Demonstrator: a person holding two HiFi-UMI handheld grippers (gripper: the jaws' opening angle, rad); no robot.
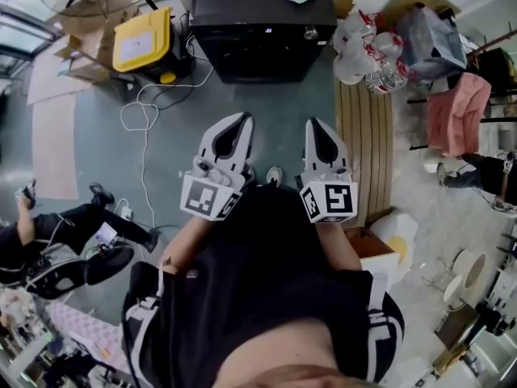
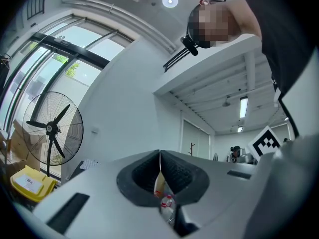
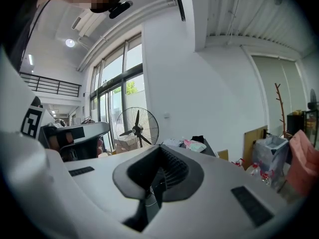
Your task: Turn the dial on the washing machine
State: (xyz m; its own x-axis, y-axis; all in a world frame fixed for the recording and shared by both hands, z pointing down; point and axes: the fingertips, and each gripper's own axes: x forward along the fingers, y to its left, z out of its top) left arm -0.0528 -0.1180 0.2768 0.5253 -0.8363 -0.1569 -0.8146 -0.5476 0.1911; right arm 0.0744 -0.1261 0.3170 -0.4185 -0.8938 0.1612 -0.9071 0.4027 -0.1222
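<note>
In the head view the left gripper (image 1: 240, 122) and right gripper (image 1: 317, 128) are held side by side at mid-frame, just before the person's torso, and point up-frame. Each has its jaws closed together on nothing. The washer (image 1: 262, 18) stands at top centre, well apart from them, and its dial (image 1: 310, 32) is a small round knob near the right of its front edge. Grey floor lies between, with a white cable (image 1: 144, 107) and a yellow box (image 1: 143, 39) at upper left, and a slatted bench (image 1: 363, 136) and bottles (image 1: 373, 55) at right.

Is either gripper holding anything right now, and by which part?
Nothing is held. The left gripper and the right gripper both have their jaws shut together and empty, well short of the washing machine.
</note>
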